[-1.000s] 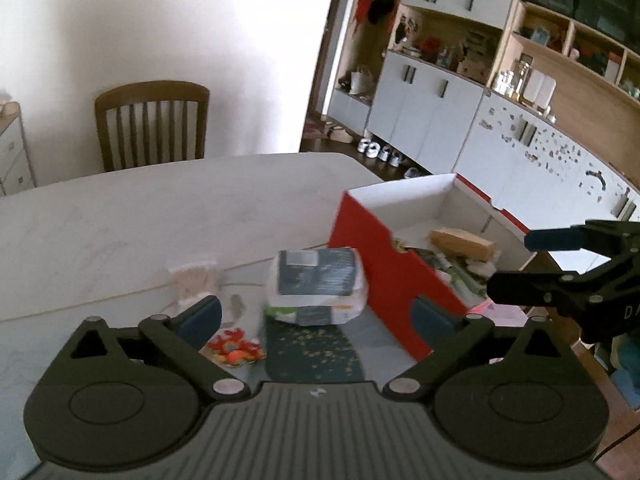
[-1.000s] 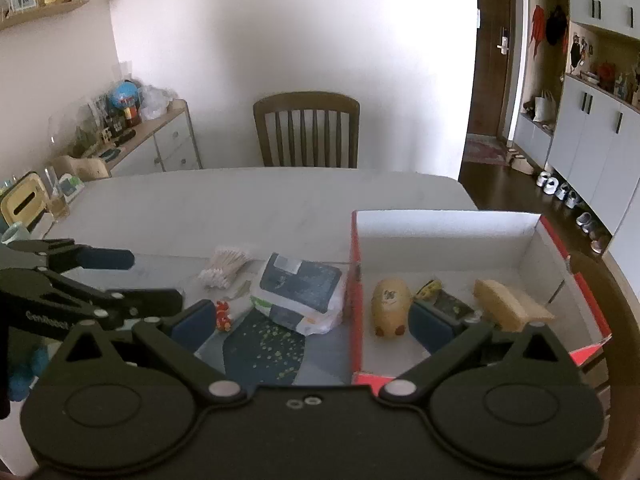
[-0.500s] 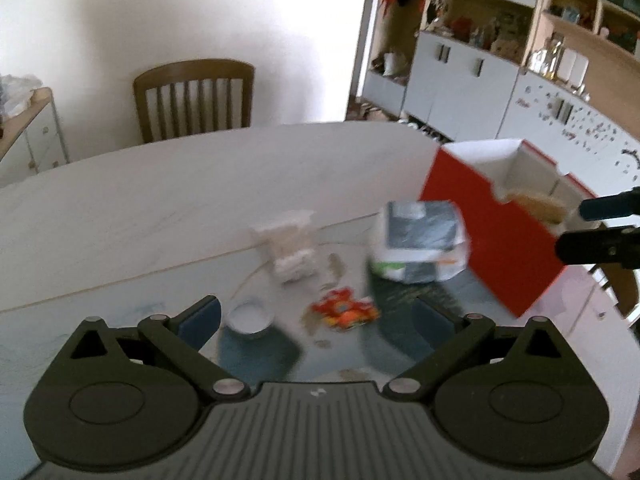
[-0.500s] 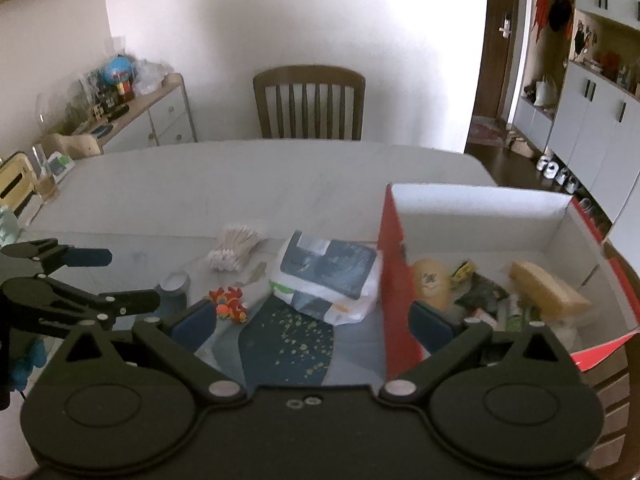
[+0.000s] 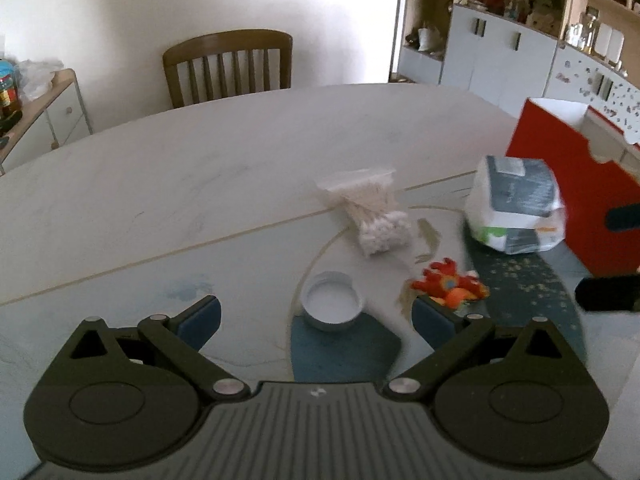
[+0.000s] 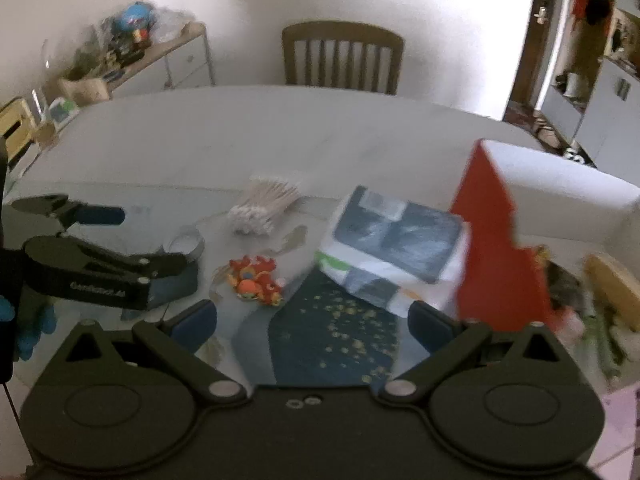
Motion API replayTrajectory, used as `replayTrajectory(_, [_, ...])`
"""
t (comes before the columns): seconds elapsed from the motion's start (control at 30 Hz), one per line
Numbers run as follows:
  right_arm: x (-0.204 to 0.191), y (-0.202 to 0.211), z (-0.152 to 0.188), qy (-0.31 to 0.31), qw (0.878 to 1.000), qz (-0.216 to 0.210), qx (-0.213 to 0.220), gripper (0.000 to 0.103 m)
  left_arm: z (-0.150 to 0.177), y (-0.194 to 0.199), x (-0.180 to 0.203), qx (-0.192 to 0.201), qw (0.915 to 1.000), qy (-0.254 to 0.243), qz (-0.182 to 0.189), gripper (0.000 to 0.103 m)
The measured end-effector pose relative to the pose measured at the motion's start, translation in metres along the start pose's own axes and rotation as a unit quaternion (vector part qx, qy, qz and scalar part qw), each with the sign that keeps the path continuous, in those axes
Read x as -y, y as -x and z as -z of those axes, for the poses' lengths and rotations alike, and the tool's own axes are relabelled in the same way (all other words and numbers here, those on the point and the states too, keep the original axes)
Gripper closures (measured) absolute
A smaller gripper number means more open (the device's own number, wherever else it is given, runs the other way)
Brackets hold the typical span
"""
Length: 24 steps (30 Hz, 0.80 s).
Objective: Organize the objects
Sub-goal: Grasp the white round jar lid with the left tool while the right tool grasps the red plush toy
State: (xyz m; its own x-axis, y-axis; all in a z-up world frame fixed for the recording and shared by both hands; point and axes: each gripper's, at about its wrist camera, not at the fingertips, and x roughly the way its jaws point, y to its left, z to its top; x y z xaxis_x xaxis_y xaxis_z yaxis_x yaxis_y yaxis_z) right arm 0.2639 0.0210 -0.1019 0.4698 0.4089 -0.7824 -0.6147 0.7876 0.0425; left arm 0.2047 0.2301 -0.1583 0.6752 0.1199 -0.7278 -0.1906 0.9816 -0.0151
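On the table lie a white jar lid (image 5: 331, 305), a red-orange toy (image 5: 450, 287), a bag of cotton swabs (image 5: 370, 210) and a grey-white tissue pack (image 5: 514, 204) beside a red box (image 5: 568, 184). My left gripper (image 5: 316, 318) is open and empty, just short of the lid, with the toy by its right finger. My right gripper (image 6: 312, 322) is open and empty, above the dark mat, with the toy (image 6: 254, 280) and tissue pack (image 6: 394, 248) ahead. The red box (image 6: 500, 240) stands to its right with items inside. The left gripper (image 6: 92, 240) shows at left near the lid (image 6: 184, 242).
A wooden chair (image 5: 228, 66) stands behind the table (image 5: 200, 168). A sideboard with clutter (image 6: 132, 56) is at the left wall and white cabinets (image 5: 500, 52) at the right. The dark patterned mat (image 6: 332, 336) lies at the table's near edge.
Both grippers have swung left, away from the red box. The lid, toy and cotton swabs have come into the middle of the left view. Both stay open and empty.
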Motion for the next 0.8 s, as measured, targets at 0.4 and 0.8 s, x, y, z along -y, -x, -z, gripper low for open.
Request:
replayTrajectory(0.4, [-0.022,-0.05,-0.003,0.046,0.998,-0.019,-0.036,0.01,0.003,-0.024,-0.01,-0.013,0.9998,0.014,0.004,0.001])
replayTrajectory(0.8, [-0.025,-0.071,-0.005,0.066,0.996,-0.027,-0.045,0.027,0.009,-0.024,-0.005,0.003,0.9999,0.008,0.007,0.009])
